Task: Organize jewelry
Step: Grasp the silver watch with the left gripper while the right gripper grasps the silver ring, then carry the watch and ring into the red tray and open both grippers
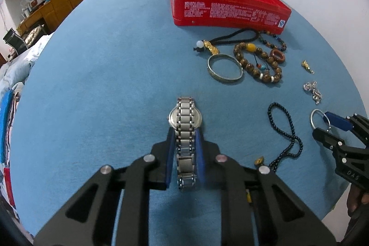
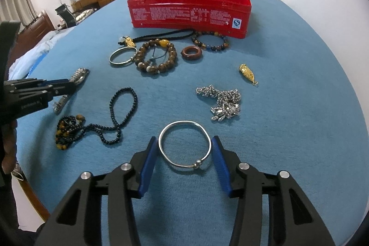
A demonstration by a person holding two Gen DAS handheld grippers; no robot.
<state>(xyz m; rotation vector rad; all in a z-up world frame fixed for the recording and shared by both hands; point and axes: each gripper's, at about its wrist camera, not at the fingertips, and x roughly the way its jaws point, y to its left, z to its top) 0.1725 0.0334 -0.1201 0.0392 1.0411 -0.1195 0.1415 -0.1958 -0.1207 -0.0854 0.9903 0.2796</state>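
A silver metal-band watch [image 1: 185, 112] lies on the blue tablecloth, and my left gripper [image 1: 185, 130] is shut on its band, with the blue pads pressing both sides. In the right wrist view the watch [image 2: 79, 75] shows beside that left gripper [image 2: 69, 84]. A thin silver bangle [image 2: 184, 165] with a small bead clasp lies flat between the pads of my right gripper [image 2: 184, 142], which rest against its two sides. From the left wrist view, the right gripper [image 1: 320, 122] sits at the bangle [image 1: 313, 121]. An open red tin box [image 2: 189, 13] stands at the far side.
Between me and the box lie a brown bead bracelet [image 2: 156, 57], a second metal bangle [image 2: 121, 57], a brown ring [image 2: 191, 53], a gold pendant [image 2: 248, 74], a silver chain [image 2: 221, 100] and a black bead necklace [image 2: 120, 112]. A bed and wooden cupboards lie beyond the table.
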